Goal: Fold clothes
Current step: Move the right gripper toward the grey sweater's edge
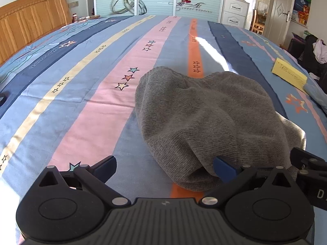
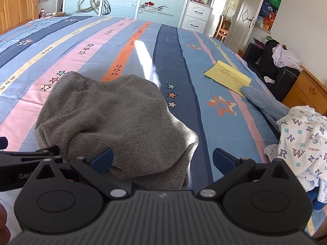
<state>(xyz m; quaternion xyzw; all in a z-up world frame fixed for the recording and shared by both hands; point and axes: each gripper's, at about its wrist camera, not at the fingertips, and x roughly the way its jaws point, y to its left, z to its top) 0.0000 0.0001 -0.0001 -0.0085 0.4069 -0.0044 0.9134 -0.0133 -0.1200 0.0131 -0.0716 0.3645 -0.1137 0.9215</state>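
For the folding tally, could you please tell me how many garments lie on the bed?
3: a grey sweater in the middle; a letter-print garment at the right edge; a blue piece beside the yellow paper. More may lie outside view.

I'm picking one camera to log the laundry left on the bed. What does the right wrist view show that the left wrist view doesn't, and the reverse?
Only the right wrist view shows the white letter-print garment at the bed's right edge. Only the left wrist view shows a black object at the far left edge. Both show the crumpled grey garment on the striped bedspread, the yellow paper, and open fingers.
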